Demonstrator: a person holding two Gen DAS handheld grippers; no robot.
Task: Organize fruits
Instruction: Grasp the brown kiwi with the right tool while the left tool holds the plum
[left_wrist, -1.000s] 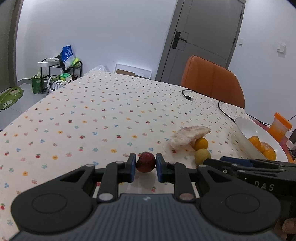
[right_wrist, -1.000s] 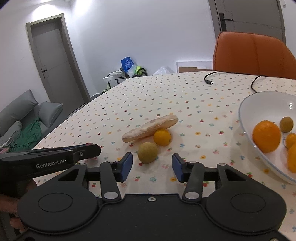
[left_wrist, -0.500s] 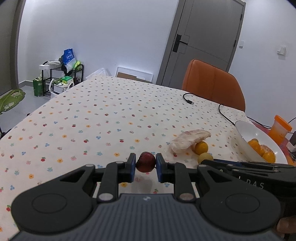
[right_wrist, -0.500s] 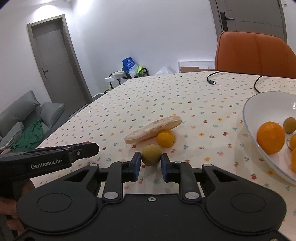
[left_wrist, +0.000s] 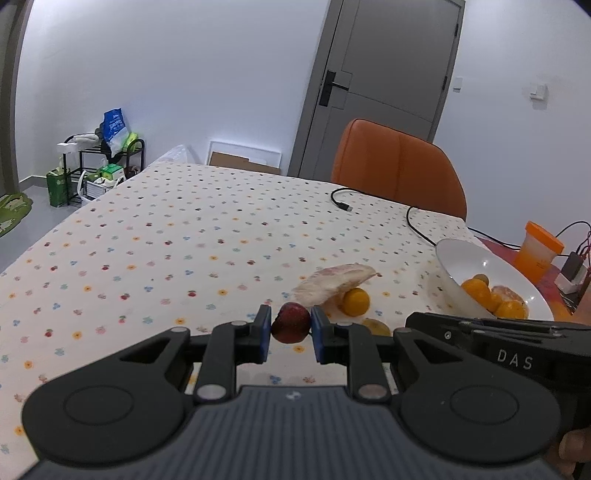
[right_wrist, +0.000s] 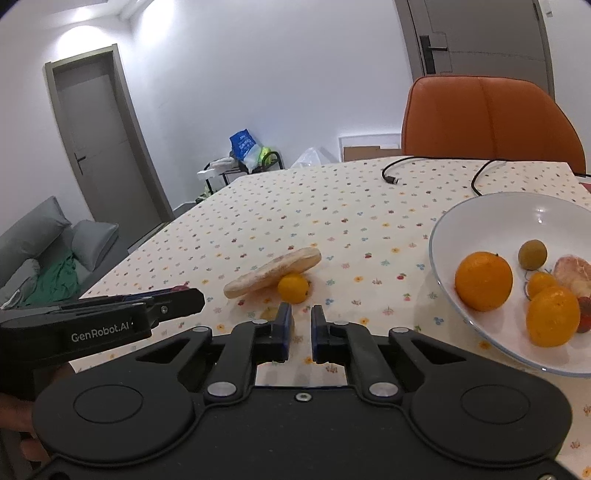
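Note:
My left gripper (left_wrist: 290, 328) is shut on a small dark red fruit (left_wrist: 290, 326), held a little above the spotted tablecloth. Beyond it lie a pale pomelo segment (left_wrist: 334, 282), a small orange (left_wrist: 354, 301) and a greenish-yellow fruit (left_wrist: 375, 326) half hidden by my finger. My right gripper (right_wrist: 301, 325) has its pads almost together with only tablecloth showing in the narrow gap. The greenish-yellow fruit (right_wrist: 266, 314) peeks out just left of its left finger. The white bowl (right_wrist: 498, 218) at right holds oranges (right_wrist: 484, 280), a greenish fruit (right_wrist: 532, 254) and other pieces.
An orange chair (left_wrist: 397, 166) stands at the table's far side. A black cable (left_wrist: 413, 221) runs across the cloth towards the bowl. An orange-lidded container (left_wrist: 537, 247) and a charger sit at the far right. The table edge drops off to the left.
The right gripper's fingers closed around the greenish-yellow fruit, then closed further; the fruit is now outside them, to the left. The left gripper keeps the red fruit and has risen slightly.

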